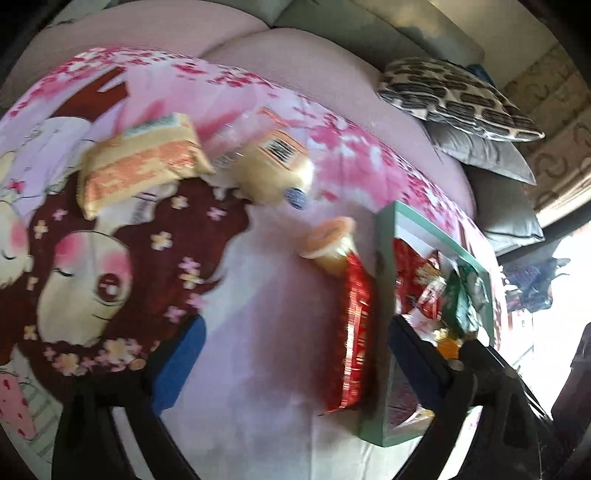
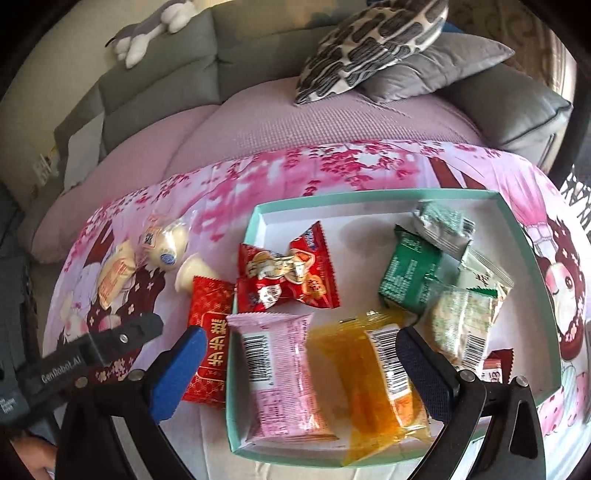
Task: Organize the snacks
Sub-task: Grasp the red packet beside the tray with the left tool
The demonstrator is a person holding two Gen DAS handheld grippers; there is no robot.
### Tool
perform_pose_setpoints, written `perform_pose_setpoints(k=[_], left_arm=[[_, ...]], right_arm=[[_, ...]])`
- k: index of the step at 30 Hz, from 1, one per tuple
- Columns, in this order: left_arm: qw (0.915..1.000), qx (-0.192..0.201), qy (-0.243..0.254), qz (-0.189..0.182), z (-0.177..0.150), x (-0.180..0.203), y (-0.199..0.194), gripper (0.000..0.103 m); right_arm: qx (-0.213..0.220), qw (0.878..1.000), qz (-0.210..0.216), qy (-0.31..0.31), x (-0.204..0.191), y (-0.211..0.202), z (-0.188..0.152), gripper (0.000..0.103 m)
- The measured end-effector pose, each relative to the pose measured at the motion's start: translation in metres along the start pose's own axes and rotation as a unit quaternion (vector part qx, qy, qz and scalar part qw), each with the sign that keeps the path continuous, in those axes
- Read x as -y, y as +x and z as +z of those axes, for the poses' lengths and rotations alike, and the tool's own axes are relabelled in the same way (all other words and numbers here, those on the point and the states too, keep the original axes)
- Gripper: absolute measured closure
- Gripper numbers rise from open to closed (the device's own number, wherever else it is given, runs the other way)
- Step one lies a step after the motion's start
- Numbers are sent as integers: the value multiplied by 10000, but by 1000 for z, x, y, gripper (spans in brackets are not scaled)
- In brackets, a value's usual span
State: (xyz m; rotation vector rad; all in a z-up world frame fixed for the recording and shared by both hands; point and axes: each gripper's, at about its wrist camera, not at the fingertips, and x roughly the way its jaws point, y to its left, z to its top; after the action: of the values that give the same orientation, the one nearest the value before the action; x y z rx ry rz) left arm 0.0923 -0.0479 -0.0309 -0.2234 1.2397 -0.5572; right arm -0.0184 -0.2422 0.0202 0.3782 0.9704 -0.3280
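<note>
A teal box (image 2: 369,194) on the pink cartoon sheet holds red (image 2: 288,273), green (image 2: 410,273), pink (image 2: 280,373) and orange (image 2: 373,376) snack packets. My right gripper (image 2: 299,373) hangs open over the pink and orange packets and holds nothing. A red packet (image 1: 354,332) lies against the box's outer wall (image 1: 384,295). My left gripper (image 1: 291,365) is open and straddles that packet and the wall, with no pad pressing on it. Loose on the sheet lie a jelly cup (image 1: 328,240), a bun in a clear wrapper (image 1: 273,170) and a yellow-orange packet (image 1: 140,162).
A patterned cushion (image 2: 369,44) and grey pillows (image 2: 436,66) lie at the back on the lilac cover. Behind them are a grey sofa back (image 2: 166,74) and a plush toy (image 2: 147,33). A small brown-red packet (image 2: 495,365) lies just outside the box's right wall.
</note>
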Motion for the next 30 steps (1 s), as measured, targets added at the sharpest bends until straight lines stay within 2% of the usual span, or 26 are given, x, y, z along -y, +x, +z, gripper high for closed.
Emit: perform_pose_setpoints(k=[4, 6, 8, 10, 12, 14, 17, 19, 21, 30], left_arm=[[9995, -244, -24, -182, 0, 10, 14, 18], [9986, -332, -66, -409, -2, 13, 18, 38], [9972, -431, -106, -606, -3, 17, 23, 42], [9968, -480, -58, -639, -5, 22, 27, 45], [9965, -518, -44, -648, -6, 27, 31, 54], [9965, -548, -21, -623, -6, 31, 35, 57], [9962, -613, -14, -623, -6, 33, 40, 70], [9961, -623, -5, -632, -8, 33, 41, 74], [9964, -577, -32, -627, -9, 31, 39, 84], [9959, -356, -298, -779, -5, 13, 23, 92]], right_arm=[[27, 9999, 12, 122, 6, -3, 2, 0], [20, 9999, 22, 160, 7, -3, 2, 0], [8, 9998, 29, 188, 8, -3, 2, 0], [1, 9998, 38, 205, 9, -3, 2, 0], [-2, 9998, 41, 214, 9, -3, 2, 0], [-9, 9998, 40, 214, 9, -3, 2, 0], [-47, 9998, 32, 214, 8, -1, 1, 0], [-86, 9997, 29, 211, 8, 1, 0, 0], [-117, 9997, 20, 214, 9, 2, 0, 0], [-127, 9997, 26, 211, 7, 3, -1, 0]])
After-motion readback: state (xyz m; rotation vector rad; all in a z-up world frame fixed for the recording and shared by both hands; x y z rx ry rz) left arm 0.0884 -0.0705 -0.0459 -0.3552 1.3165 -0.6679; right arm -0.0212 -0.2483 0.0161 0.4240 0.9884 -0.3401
